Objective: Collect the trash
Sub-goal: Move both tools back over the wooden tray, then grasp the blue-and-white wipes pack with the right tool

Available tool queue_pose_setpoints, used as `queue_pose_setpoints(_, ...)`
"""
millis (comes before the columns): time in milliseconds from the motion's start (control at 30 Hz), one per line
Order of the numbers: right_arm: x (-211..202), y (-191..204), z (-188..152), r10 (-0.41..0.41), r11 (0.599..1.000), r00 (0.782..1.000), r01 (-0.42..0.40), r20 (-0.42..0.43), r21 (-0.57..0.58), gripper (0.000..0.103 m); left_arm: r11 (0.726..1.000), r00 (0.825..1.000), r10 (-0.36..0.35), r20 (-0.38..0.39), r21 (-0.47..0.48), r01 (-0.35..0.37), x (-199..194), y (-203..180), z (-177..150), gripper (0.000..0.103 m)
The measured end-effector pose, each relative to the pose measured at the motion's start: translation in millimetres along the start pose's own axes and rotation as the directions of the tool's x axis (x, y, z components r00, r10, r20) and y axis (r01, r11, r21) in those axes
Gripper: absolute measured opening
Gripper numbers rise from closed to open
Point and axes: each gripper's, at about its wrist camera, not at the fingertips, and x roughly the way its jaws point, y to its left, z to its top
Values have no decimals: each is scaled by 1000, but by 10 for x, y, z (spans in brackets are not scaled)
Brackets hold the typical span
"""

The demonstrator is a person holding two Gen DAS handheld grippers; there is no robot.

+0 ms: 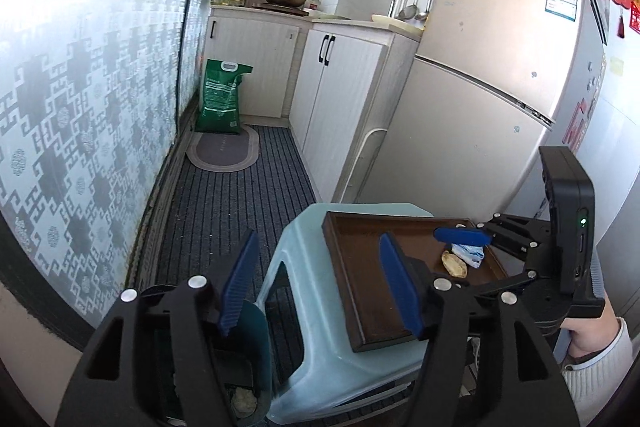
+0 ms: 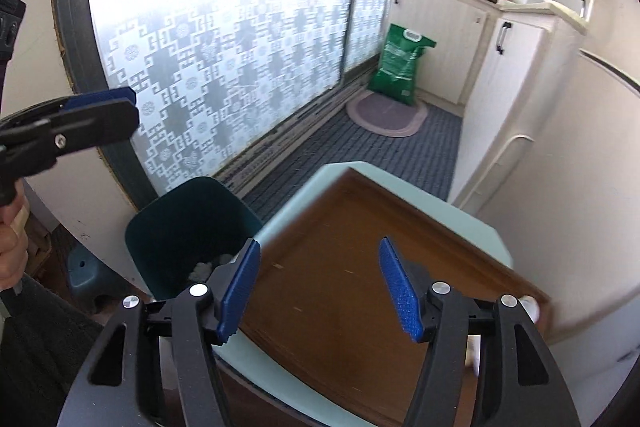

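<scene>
Two scraps of trash are lying in the far right corner of the brown wooden tray (image 1: 360, 291): a crumpled white-and-blue wrapper (image 1: 469, 254) and, just beside it, a pale tan piece of peel or crust (image 1: 454, 264). The tray is sitting on a pale blue plastic stool (image 1: 304, 307), and a dark green trash bin (image 2: 188, 227) is standing on the floor just left of the stool, with white crumpled scraps (image 2: 208, 265) showing at its bottom. The left gripper (image 1: 320, 291) is hanging released, its blue pads (image 1: 238, 287) standing apart with nothing between them, over the gap between bin and stool. The right gripper (image 2: 320, 291) is likewise hanging open and empty above the tray; in the left wrist view its blue pad is hovering just above the wrapper without visibly touching it. A hand (image 1: 588, 335) in a white sleeve is gripping its handle.
</scene>
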Motion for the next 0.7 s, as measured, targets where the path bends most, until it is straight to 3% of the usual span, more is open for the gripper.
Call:
queue_pose_setpoints(233, -202, -415, -344, -115, 993, 993, 114, -12, -27, 62, 998, 997, -52, -64, 43, 54, 341, -397, -55, 67)
queue_pose_setpoints(700, -143, -765, -863, -166, 985, 982, 160, -93, -71, 62, 989, 981, -72, -180, 111, 93, 907, -887, -234, 71)
